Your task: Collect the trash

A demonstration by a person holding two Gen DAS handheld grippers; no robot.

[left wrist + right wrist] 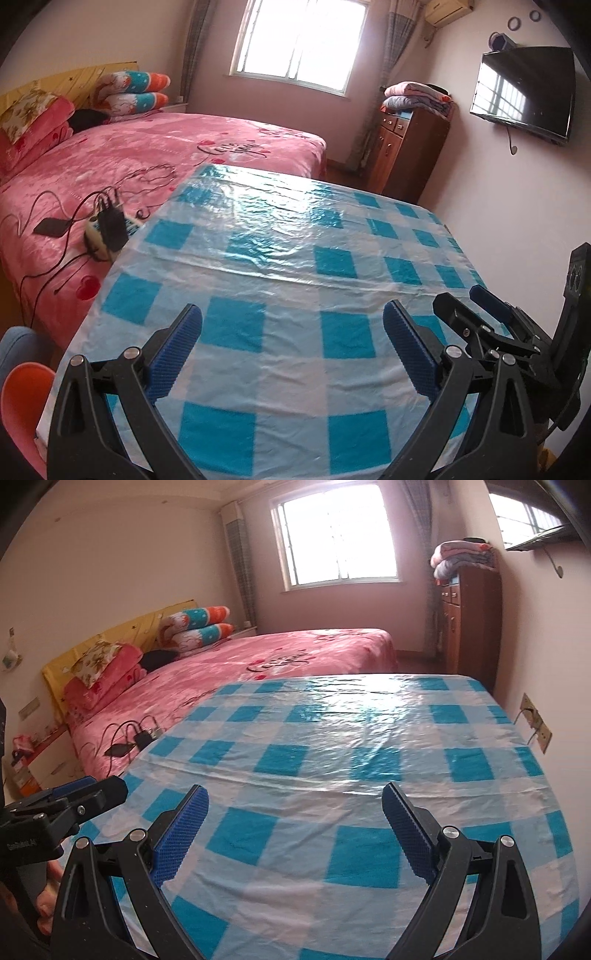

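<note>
A table with a blue and white checked plastic cloth (280, 258) fills both views; it also shows in the right wrist view (332, 738). No trash shows on it in either view. My left gripper (291, 317) is open and empty above the near part of the cloth. My right gripper (295, 797) is open and empty too, above the same near part. The right gripper also shows at the right edge of the left wrist view (476, 306). The left gripper shows at the left edge of the right wrist view (74, 797).
A bed with a pink cover (155, 155) stands left of the table, with a power strip and chargers (107, 225), cables and a phone (50, 227) on it. A wooden cabinet (406, 147) with folded blankets stands by the far wall. A TV (524, 92) hangs at right. An orange chair (22, 398) is near left.
</note>
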